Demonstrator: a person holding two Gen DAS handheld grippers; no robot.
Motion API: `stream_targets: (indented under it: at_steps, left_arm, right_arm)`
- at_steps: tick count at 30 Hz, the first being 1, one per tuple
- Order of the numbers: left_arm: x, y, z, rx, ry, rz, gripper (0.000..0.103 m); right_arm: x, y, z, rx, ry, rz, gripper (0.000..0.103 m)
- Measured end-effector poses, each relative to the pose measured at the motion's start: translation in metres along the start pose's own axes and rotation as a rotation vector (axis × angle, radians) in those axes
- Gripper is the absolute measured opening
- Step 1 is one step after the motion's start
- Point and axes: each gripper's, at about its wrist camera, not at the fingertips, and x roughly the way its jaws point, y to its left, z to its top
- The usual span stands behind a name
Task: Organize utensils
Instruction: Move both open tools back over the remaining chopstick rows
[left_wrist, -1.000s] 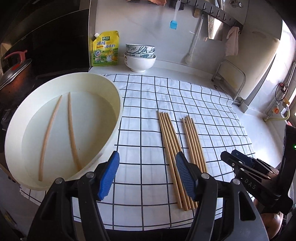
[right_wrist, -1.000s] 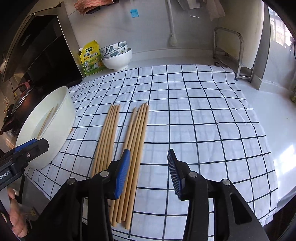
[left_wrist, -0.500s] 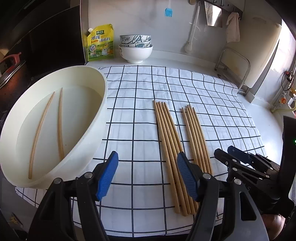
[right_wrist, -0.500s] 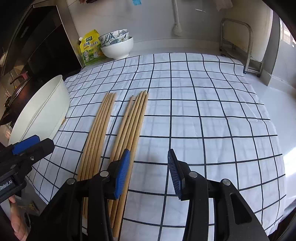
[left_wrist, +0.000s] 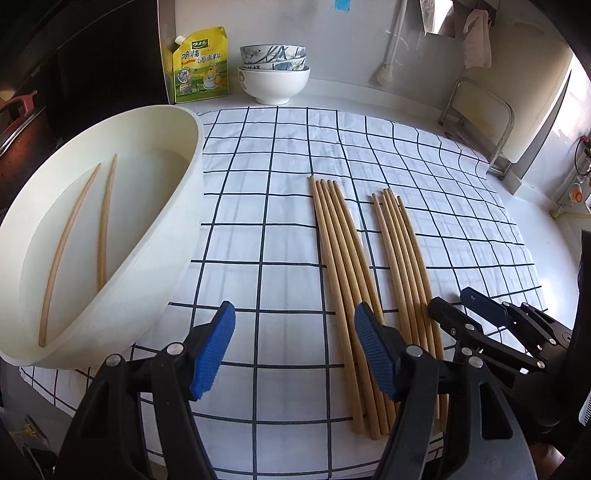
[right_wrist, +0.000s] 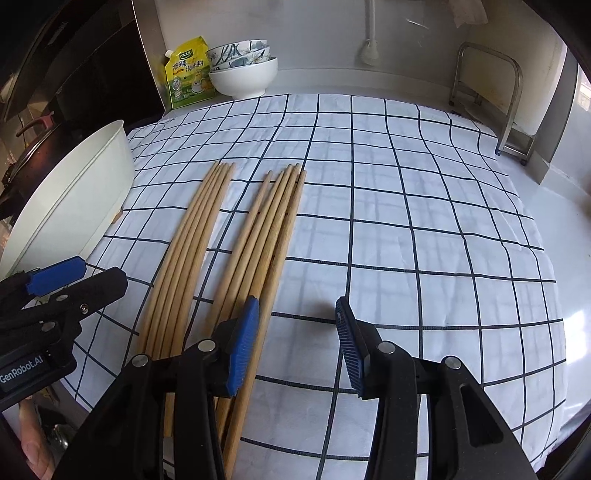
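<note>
Two bundles of wooden chopsticks lie side by side on the checked cloth (left_wrist: 277, 206): the left bundle (left_wrist: 340, 258) (right_wrist: 192, 240) and the right bundle (left_wrist: 402, 251) (right_wrist: 266, 236). A pair of chopsticks (left_wrist: 103, 221) rests in the white basin (left_wrist: 195, 147) (right_wrist: 74, 192). My left gripper (left_wrist: 293, 306) hangs open over bare cloth, its right finger above the near end of the left bundle. My right gripper (right_wrist: 297, 301) is open and holds nothing, its left finger over the right bundle's near end. Each gripper shows in the other's view: the right gripper (left_wrist: 452, 301), the left gripper (right_wrist: 103, 271).
Stacked bowls (left_wrist: 273, 77) and a yellow seasoning pouch (left_wrist: 199, 66) stand against the back wall. A metal rack (left_wrist: 480, 110) sits at the far right. A dark pot with a red handle (left_wrist: 18, 107) is beyond the basin on the left. The cloth's near edge overhangs the counter.
Both grippers have come down and closer to the cloth, so the chopstick bundles look larger and nearer. Nothing on the cloth or in the basin has moved.
</note>
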Motion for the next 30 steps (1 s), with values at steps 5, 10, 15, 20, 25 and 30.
stream_targets:
  at_steps: [5,10,15,20,25,30]
  left_arm:
    - [0.005,-0.001,-0.001,0.005,0.007,0.013,0.070]
    - [0.012,0.000,0.000,-0.005,0.016,0.025,0.072]
    - [0.017,-0.002,0.001,-0.006,0.023,0.037,0.072]
    - [0.021,-0.004,0.004,0.001,0.013,0.063,0.075]
    - [0.029,-0.005,0.007,0.001,0.019,0.093,0.075]
    - [0.033,-0.008,0.007,0.019,0.017,0.133,0.077]
  right_arm:
    - [-0.001,-0.004,-0.001,0.006,-0.003,0.001,0.042]
    - [0.000,-0.014,0.001,0.029,-0.017,-0.003,0.042]
    - [0.003,-0.027,0.004,0.051,-0.032,-0.018,0.042]
    - [0.000,-0.031,0.003,0.067,-0.038,0.012,0.042]
    - [-0.004,-0.033,0.002,0.080,-0.051,0.019,0.043]
    - [-0.003,-0.030,0.001,0.070,-0.046,0.020,0.044]
